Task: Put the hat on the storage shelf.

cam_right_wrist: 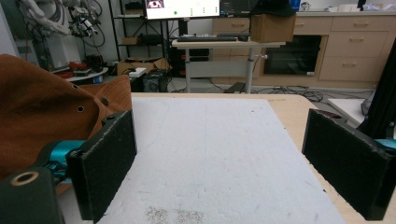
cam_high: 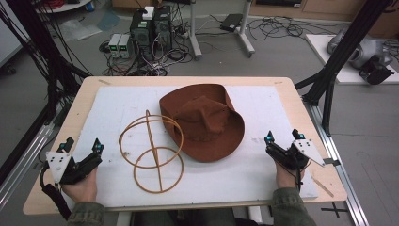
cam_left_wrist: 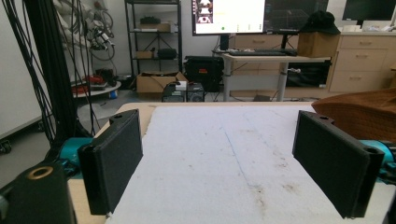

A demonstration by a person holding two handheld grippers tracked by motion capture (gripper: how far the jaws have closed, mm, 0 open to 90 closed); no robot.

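Observation:
A brown wide-brimmed hat (cam_high: 204, 120) lies on the white mat (cam_high: 263, 174) in the middle of the table. Just left of it stands a wire hat stand (cam_high: 150, 150) made of two tan rings and a curved rod. My left gripper (cam_high: 83, 145) rests at the mat's front left corner, open, nothing between its jaws. My right gripper (cam_high: 282, 136) rests at the front right, open and empty too. In the left gripper view the hat's brim (cam_left_wrist: 359, 112) shows at the right, beyond the gripper (cam_left_wrist: 233, 163). In the right gripper view the hat (cam_right_wrist: 42, 112) lies left of the gripper (cam_right_wrist: 224, 163).
The wooden table (cam_high: 306, 117) ends close behind the mat. Black frame posts (cam_high: 339, 56) stand at the right and cables (cam_high: 42, 52) hang at the left. Computers (cam_high: 150, 28) and loose wiring sit on the floor beyond the far edge.

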